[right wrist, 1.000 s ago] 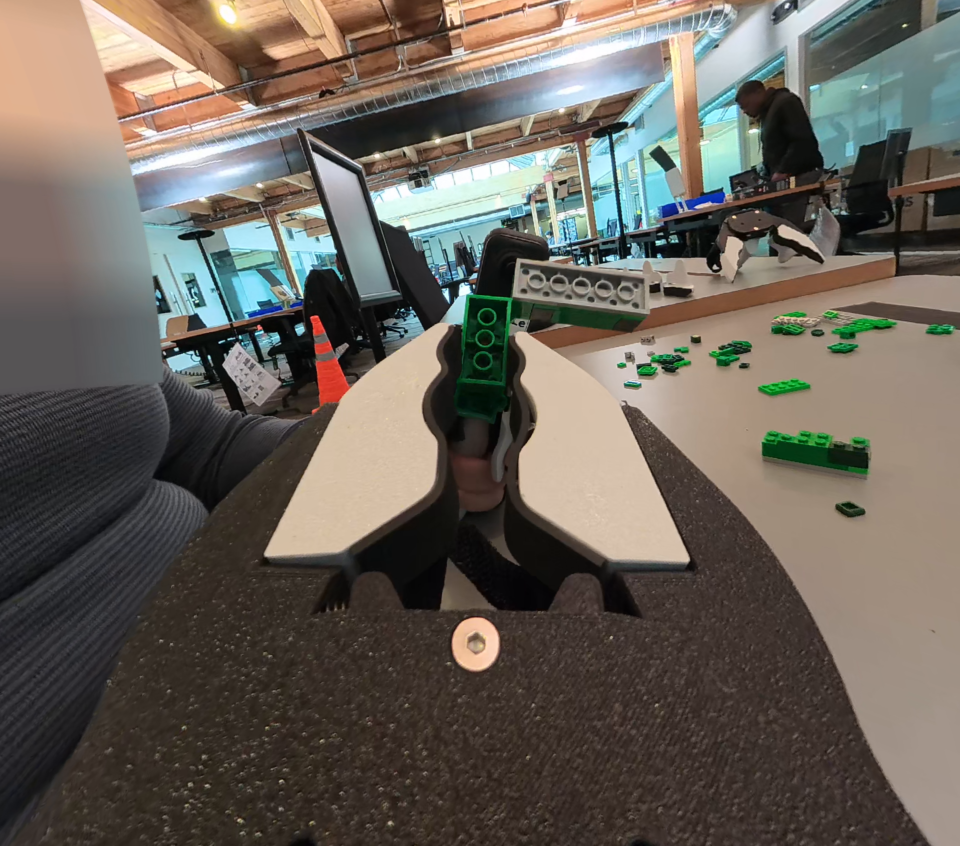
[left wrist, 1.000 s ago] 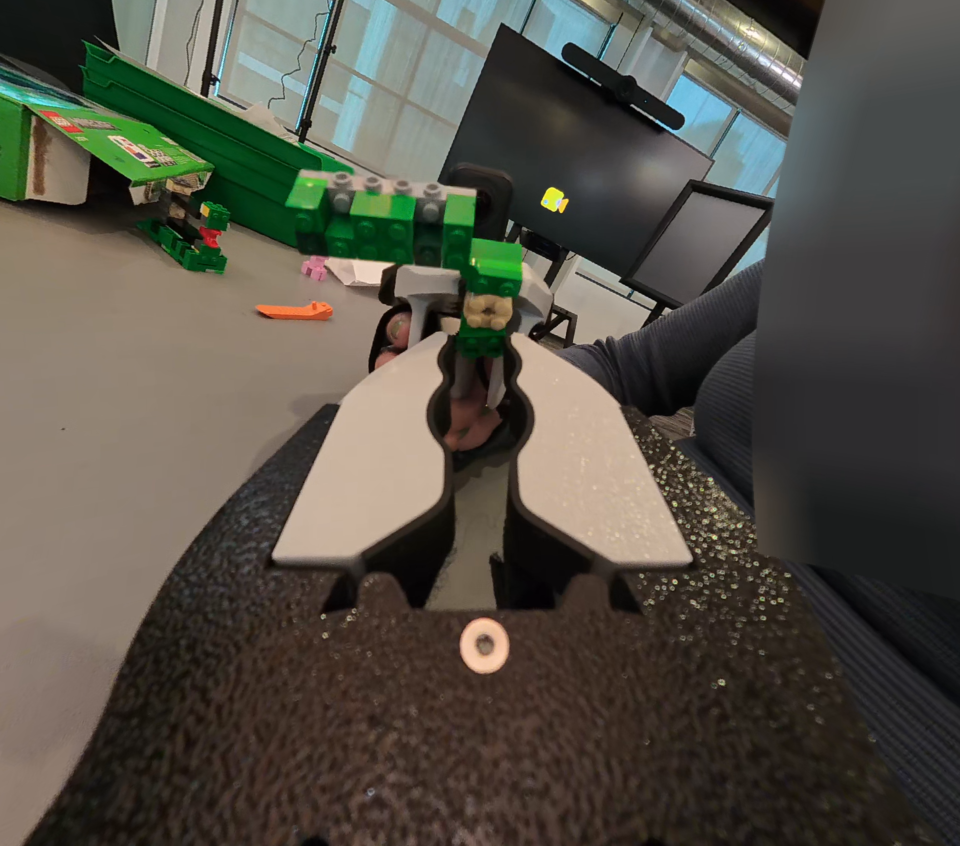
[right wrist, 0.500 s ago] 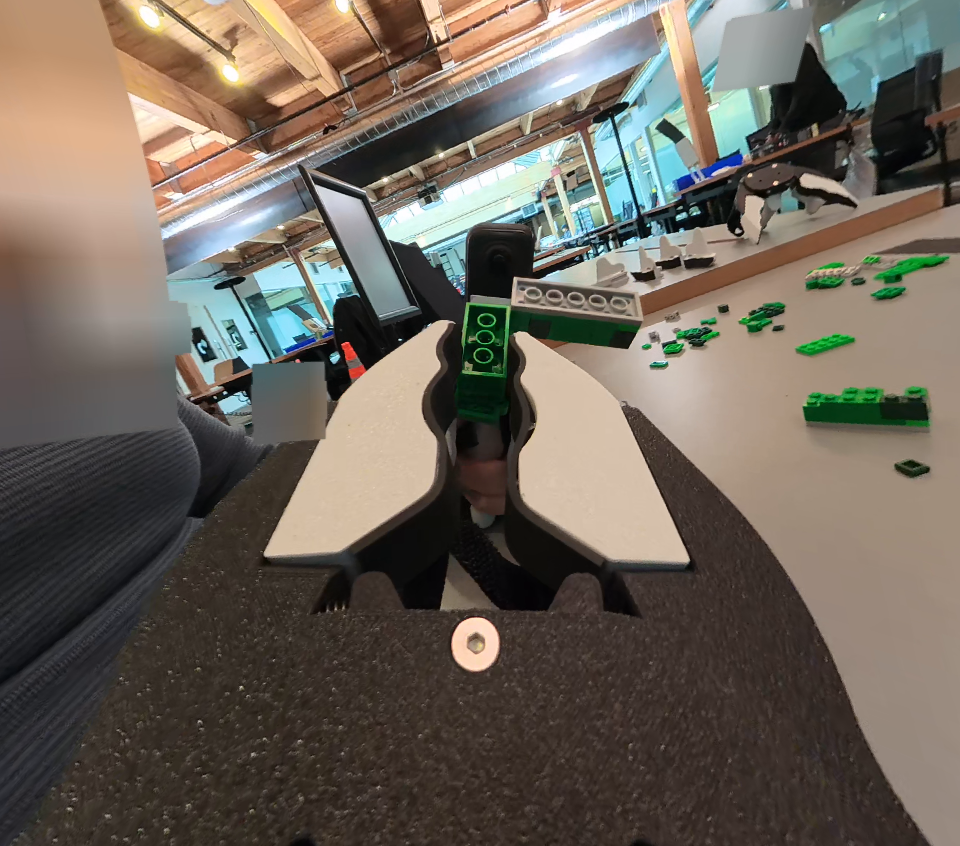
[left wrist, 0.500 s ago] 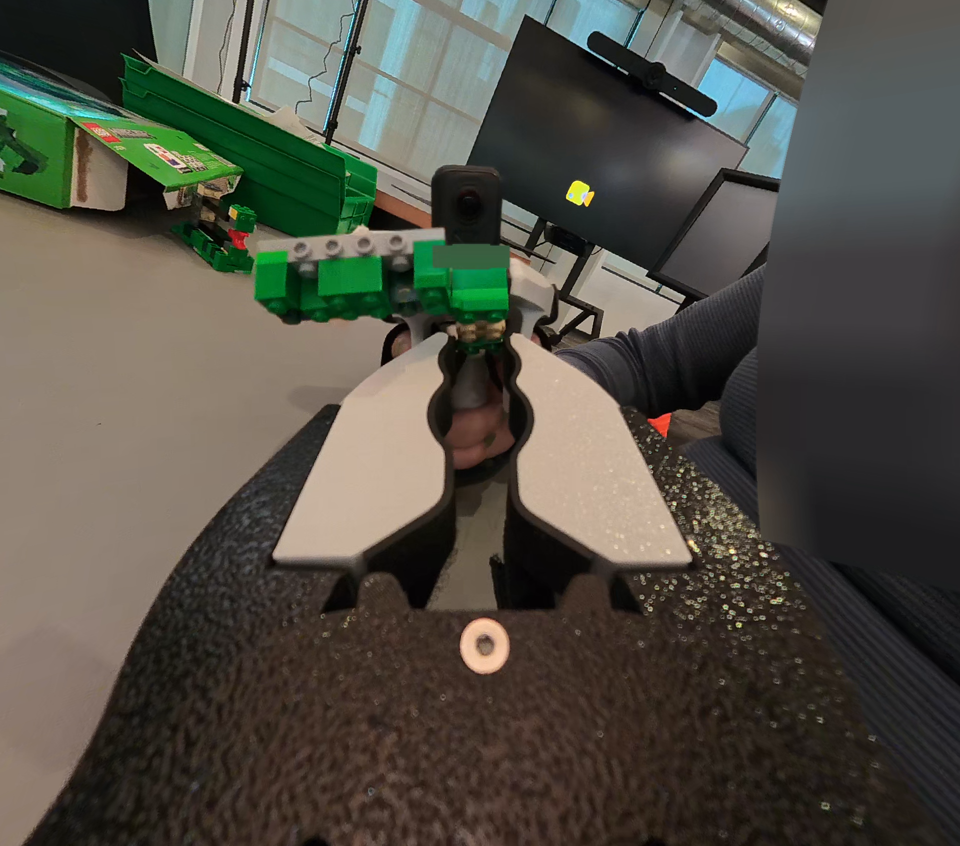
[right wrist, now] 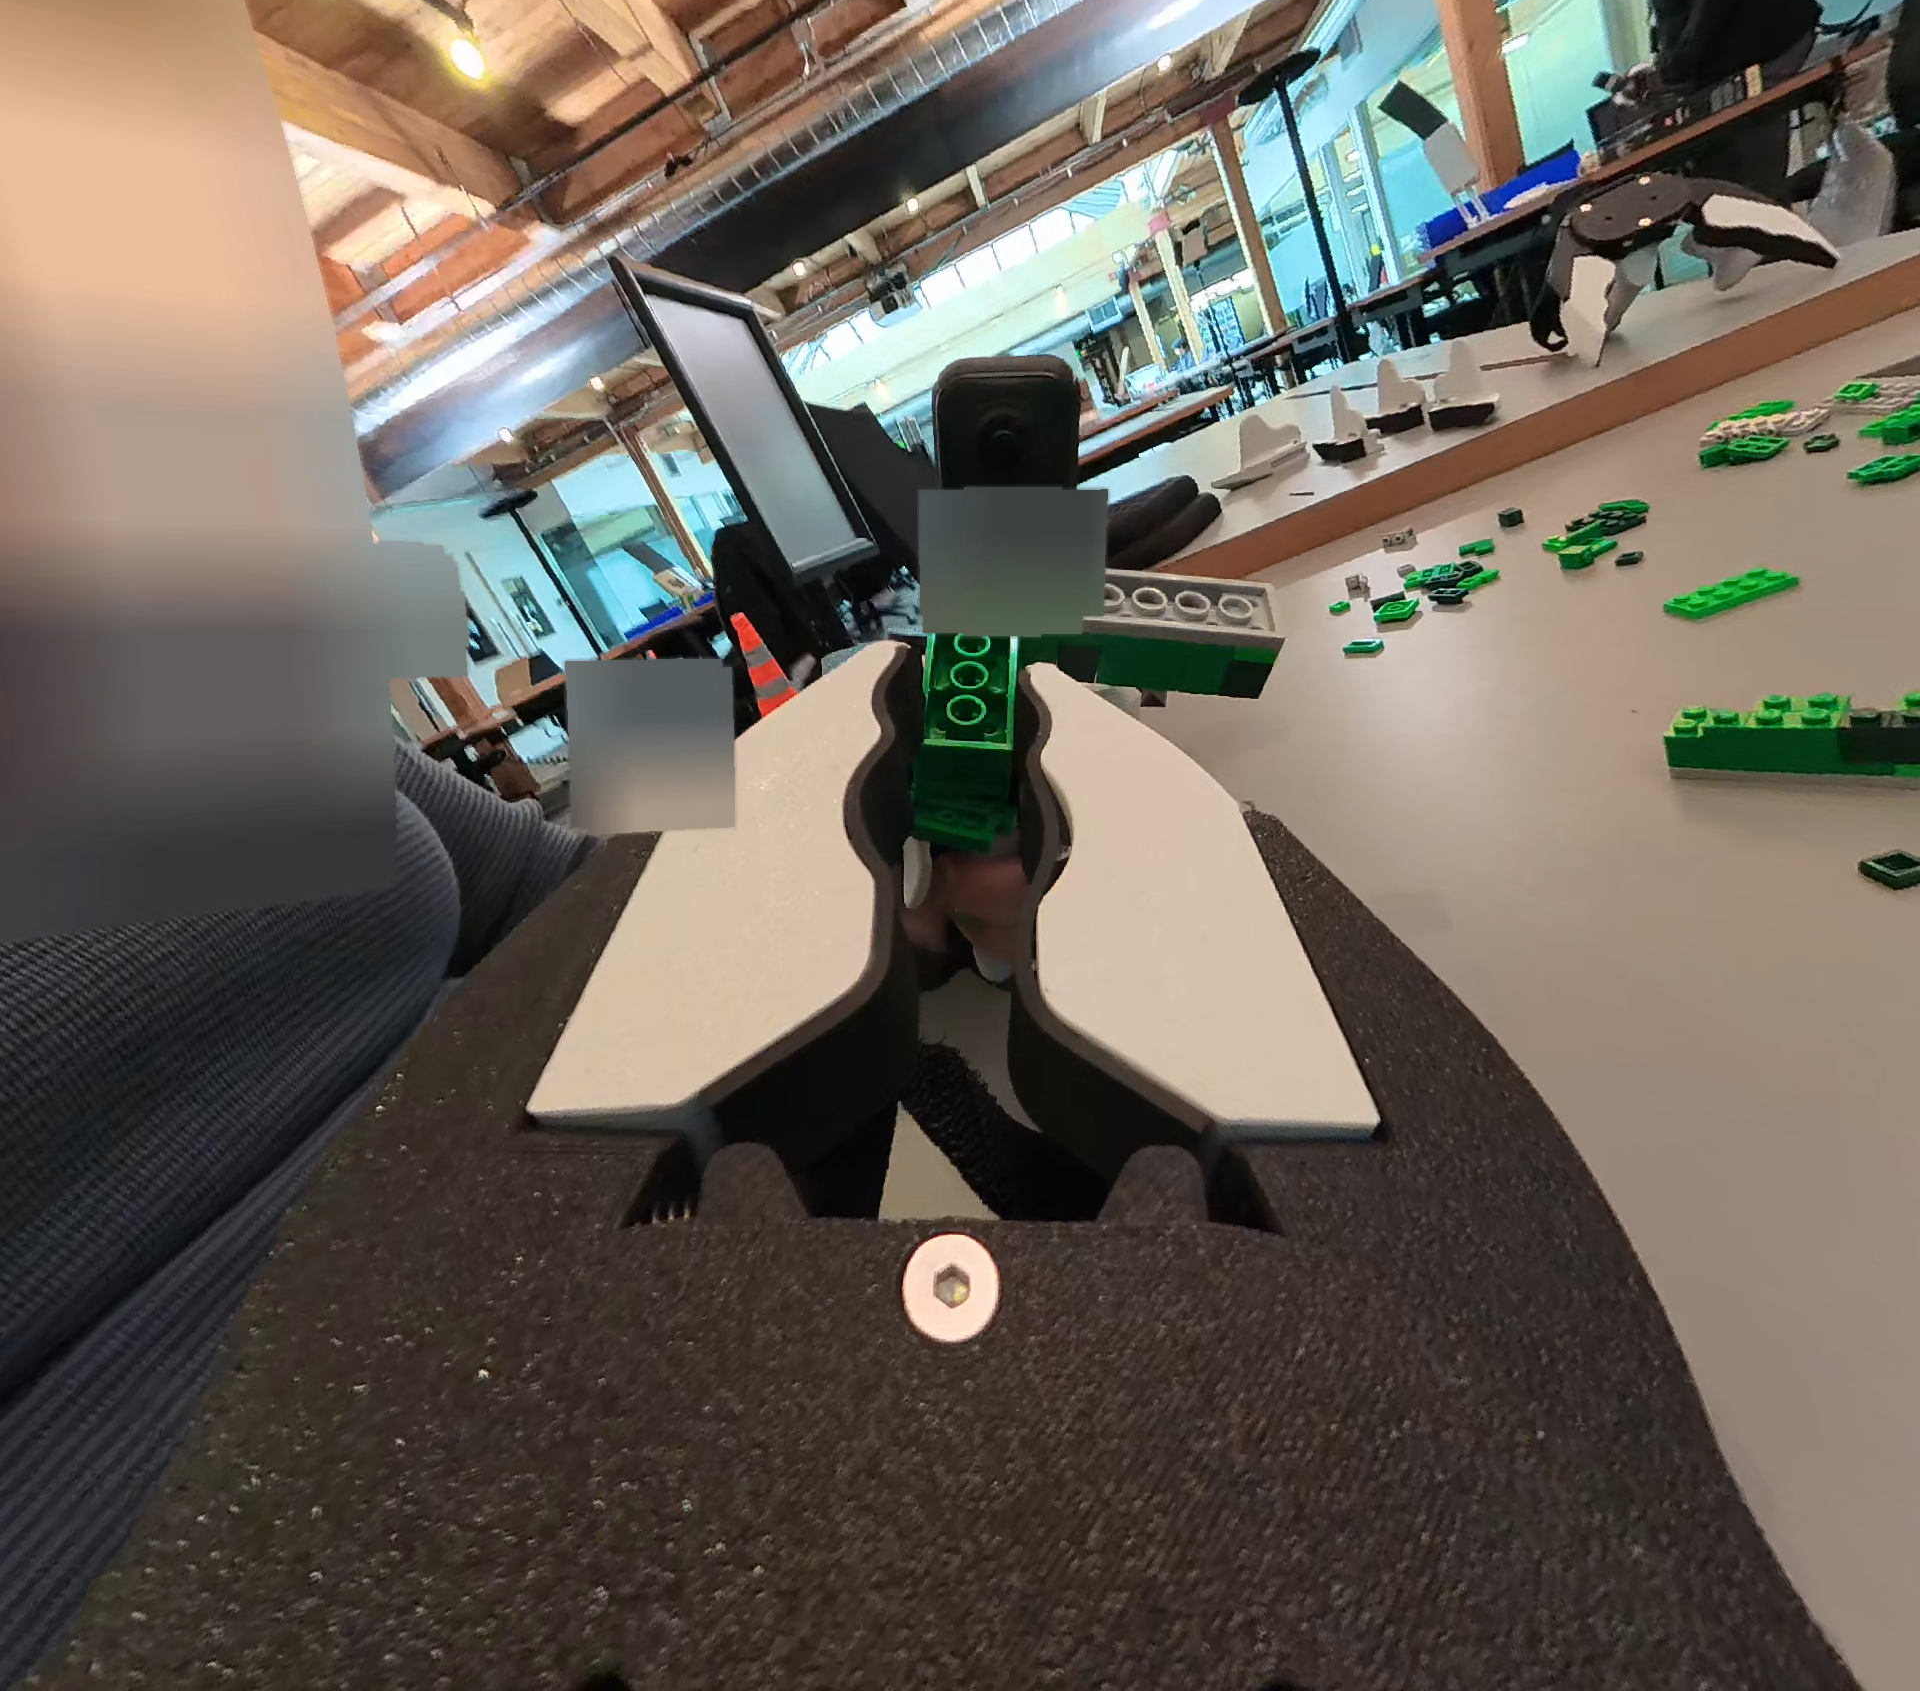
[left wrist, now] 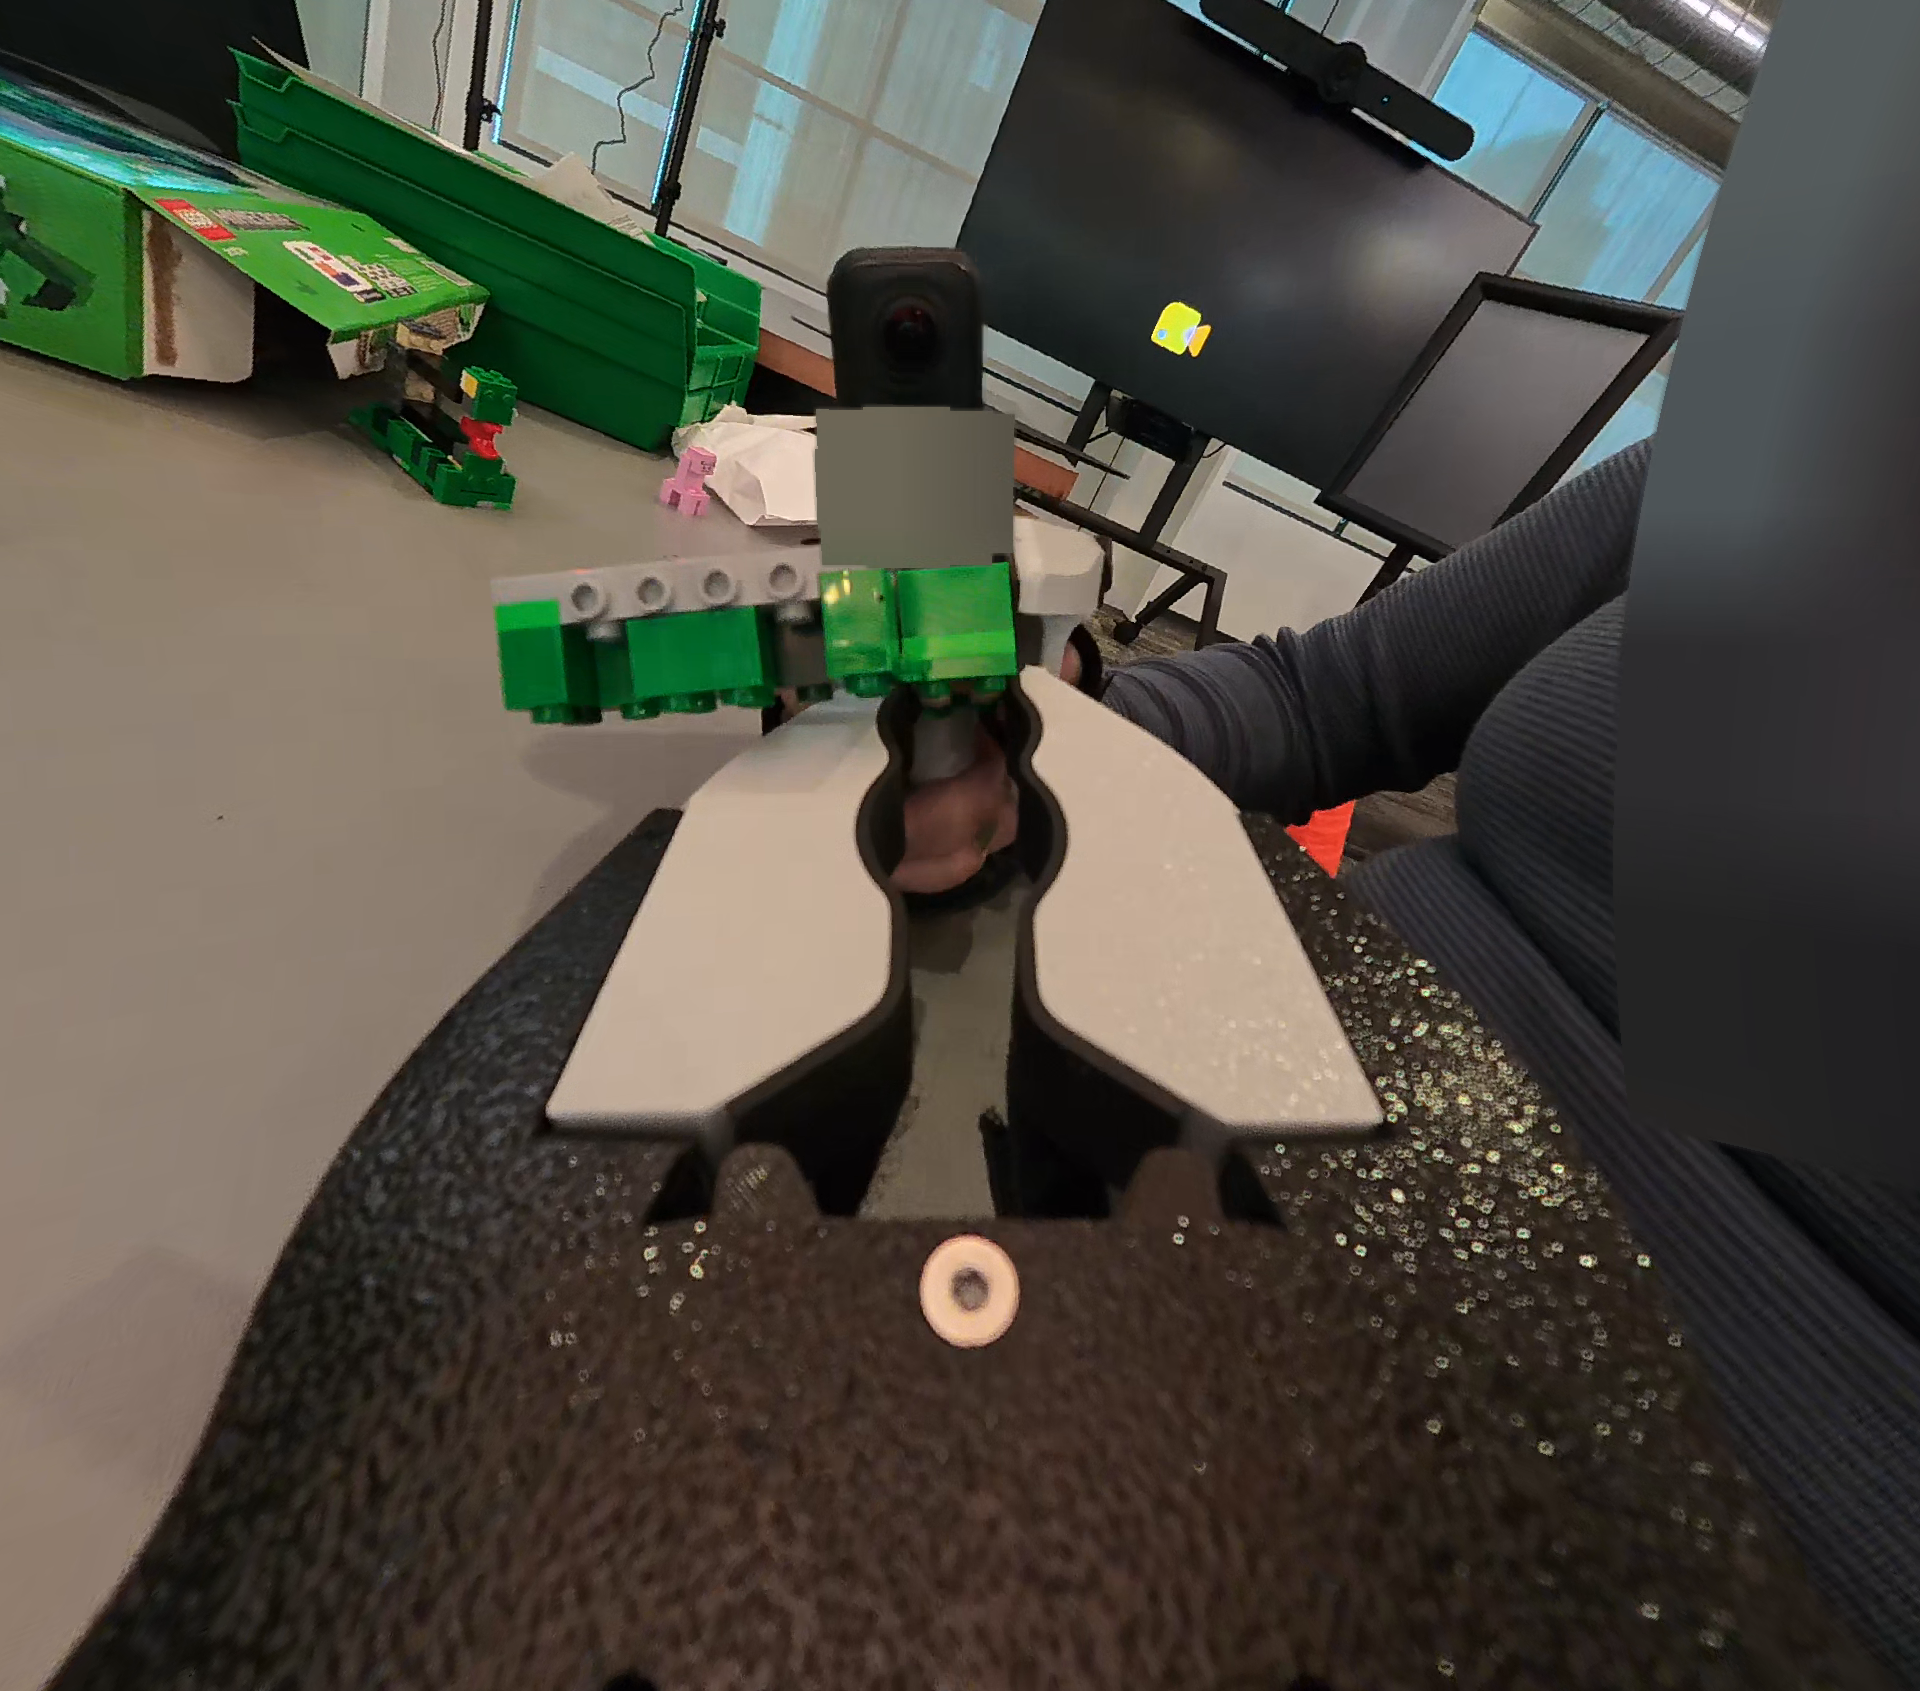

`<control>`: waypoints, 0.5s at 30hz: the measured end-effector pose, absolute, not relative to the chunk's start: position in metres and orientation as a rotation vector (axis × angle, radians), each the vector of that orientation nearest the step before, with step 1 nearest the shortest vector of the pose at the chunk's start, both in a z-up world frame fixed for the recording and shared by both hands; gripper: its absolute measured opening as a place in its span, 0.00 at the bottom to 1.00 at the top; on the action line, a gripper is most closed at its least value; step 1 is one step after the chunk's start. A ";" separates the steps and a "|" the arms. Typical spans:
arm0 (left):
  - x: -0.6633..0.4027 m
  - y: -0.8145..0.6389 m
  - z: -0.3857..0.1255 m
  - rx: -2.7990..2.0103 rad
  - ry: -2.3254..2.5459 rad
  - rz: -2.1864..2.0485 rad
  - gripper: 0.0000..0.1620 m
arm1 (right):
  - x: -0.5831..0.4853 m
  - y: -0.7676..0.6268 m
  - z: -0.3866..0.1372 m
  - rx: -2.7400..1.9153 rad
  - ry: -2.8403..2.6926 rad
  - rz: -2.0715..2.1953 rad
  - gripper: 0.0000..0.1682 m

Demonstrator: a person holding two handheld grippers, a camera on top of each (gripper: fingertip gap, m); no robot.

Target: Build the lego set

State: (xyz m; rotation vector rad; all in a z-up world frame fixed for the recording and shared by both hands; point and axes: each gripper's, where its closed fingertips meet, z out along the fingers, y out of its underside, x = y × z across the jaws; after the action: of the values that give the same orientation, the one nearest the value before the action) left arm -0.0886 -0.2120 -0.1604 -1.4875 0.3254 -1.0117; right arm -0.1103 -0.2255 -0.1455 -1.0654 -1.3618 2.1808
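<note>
Both grippers raised off the grey table (left wrist: 208, 810), facing each other, noses almost together. My right gripper (right wrist: 961, 706) has its fingers narrowed onto a green brick stack (right wrist: 966, 737), studs toward the lens, clamped between the pads near the tips. That stack joins a longer lego assembly (right wrist: 1174, 639): grey plate on top, green and dark bricks below, reaching out to the right of the fingers, clear of the table. From the left wrist view the same assembly (left wrist: 727, 644) hangs just beyond the tips of my left gripper (left wrist: 956, 706), studs of its underside pointing down, the long end reaching left. Left fingers stand close together with only a thin slot between them; the green end sits at or just past the tips, and I cannot tell whether they actually pinch it. Behind the assembly, the opposite gripper's camera and a hand on its handle. On the table in the right wrist view: a second green brick strip (right wrist: 1787, 742) lying flat, loose green pieces (right wrist: 1730, 592) scattered farther out. In the left wrist view: an opened green box (left wrist: 156, 259), a small green build (left wrist: 447, 436) beside it, a pink piece (left wrist: 688, 480).
</note>
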 end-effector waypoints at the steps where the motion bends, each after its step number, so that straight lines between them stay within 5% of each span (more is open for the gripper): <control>1: -0.089 -0.211 -0.160 -1.485 0.321 -1.007 0.10 | -0.111 -0.225 -0.145 -1.067 -1.343 2.193 0.10; 15: -0.099 -0.206 -0.156 -1.462 0.237 -0.990 0.10 | -0.122 -0.218 -0.139 -1.135 -1.174 2.244 0.10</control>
State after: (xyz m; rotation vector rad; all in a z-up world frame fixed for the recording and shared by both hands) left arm -0.0995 -0.2064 -0.1563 -1.4616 0.2370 -0.9903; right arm -0.1222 -0.2177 -0.1394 -1.1352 -1.1745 2.2435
